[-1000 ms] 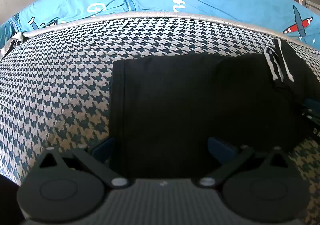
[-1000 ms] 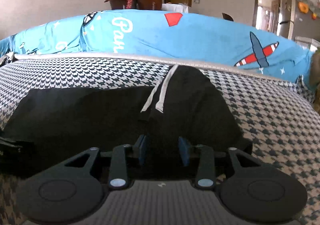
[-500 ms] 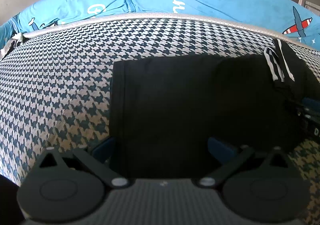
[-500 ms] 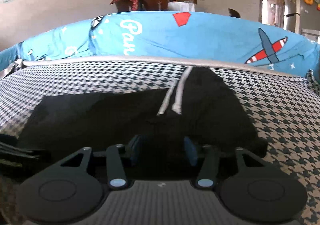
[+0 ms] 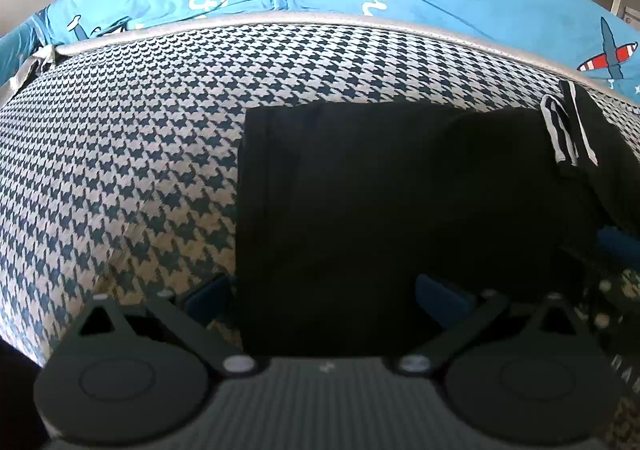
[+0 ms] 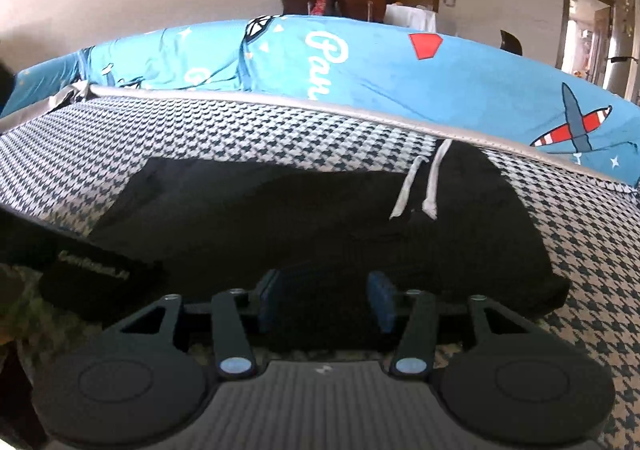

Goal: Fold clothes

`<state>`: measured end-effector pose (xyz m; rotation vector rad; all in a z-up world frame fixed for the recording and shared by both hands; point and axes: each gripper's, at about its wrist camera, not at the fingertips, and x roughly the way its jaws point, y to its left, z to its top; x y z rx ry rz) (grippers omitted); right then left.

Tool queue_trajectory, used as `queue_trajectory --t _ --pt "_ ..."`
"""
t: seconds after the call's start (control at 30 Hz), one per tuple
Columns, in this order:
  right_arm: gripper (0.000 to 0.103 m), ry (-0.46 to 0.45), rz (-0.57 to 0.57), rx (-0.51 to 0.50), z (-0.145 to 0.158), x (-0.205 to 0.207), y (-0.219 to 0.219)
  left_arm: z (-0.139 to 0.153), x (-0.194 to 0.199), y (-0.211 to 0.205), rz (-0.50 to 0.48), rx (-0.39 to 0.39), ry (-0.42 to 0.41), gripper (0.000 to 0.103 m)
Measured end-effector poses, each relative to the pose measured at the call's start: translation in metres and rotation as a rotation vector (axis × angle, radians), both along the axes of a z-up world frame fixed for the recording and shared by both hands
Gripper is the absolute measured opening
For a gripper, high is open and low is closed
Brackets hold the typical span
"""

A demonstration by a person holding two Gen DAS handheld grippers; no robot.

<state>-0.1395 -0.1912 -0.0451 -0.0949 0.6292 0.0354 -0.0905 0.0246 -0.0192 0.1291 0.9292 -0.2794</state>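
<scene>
Bare houndstooth cover (image 5: 132,154) left of garment (image 5: 380,210)

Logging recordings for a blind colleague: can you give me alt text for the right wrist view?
A black garment with two white drawstrings lies on a houndstooth-patterned surface, the right gripper low at its near edge with jaws apart. Behind are a blue airplane-print cover and a room wall.
</scene>
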Motion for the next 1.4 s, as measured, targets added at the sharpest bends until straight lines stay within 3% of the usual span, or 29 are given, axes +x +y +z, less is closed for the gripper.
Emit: queue_trajectory --t 0.17,0.3,0.77,1.4 --pt "0.054 0.025 0.005 -0.016 -0.009 0.003 0.009 -0.001 0.001 0.002 0.005 -0.003 0.01 0.103" --pt "0.062 0.035 -0.024 0.04 -0.01 0.005 0.0 -0.002 0.0 0.001 0.001 0.007 0.005 0.103" --pt "0.064 0.027 -0.034 0.047 -0.008 0.001 0.002 0.0 -0.007 0.008 0.009 -0.012 -0.016 0.103" --pt "0.064 -0.029 0.228 -0.052 -0.001 -0.034 0.05 0.013 -0.002 0.062 0.17 -0.031 -0.021 0.103"
